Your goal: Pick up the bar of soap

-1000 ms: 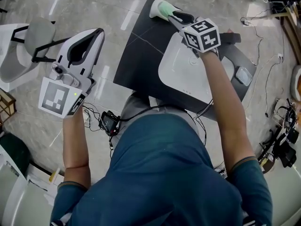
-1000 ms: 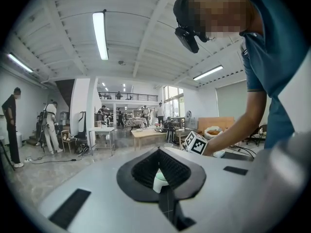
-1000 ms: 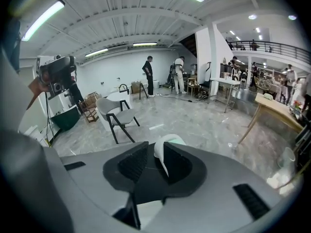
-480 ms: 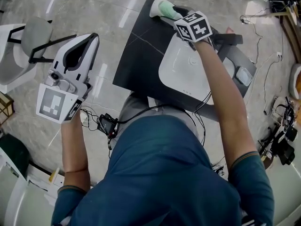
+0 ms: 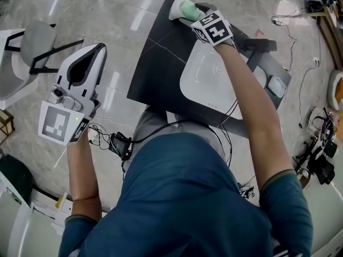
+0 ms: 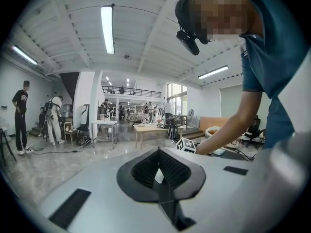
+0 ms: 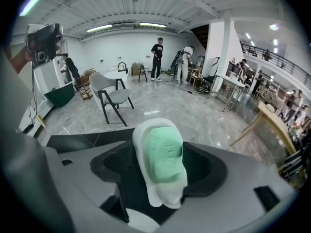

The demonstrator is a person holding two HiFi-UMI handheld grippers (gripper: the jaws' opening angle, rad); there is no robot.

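A pale green bar of soap (image 5: 188,8) (image 7: 163,154) lies in a white soap dish (image 5: 175,7) (image 7: 163,200) at the far corner of the black table (image 5: 155,63). My right gripper (image 5: 195,16) (image 7: 160,168) reaches down over it. Its jaws have just been opening and now stand wide, one on each side of the dish and soap, with the pads clear of both. My left gripper (image 5: 99,49) (image 6: 163,177) is held out over the floor, left of the table, its jaws together with nothing between them.
A white basin (image 5: 206,82) sits on the table just this side of the soap dish, under my right forearm. A grey chair (image 5: 37,42) stands far left. Cables and a small device (image 5: 119,142) lie on the floor by the table.
The right gripper has moved farther along the table to the soap dish and its jaws have spread around it. The left gripper has drifted slightly left and nearer.
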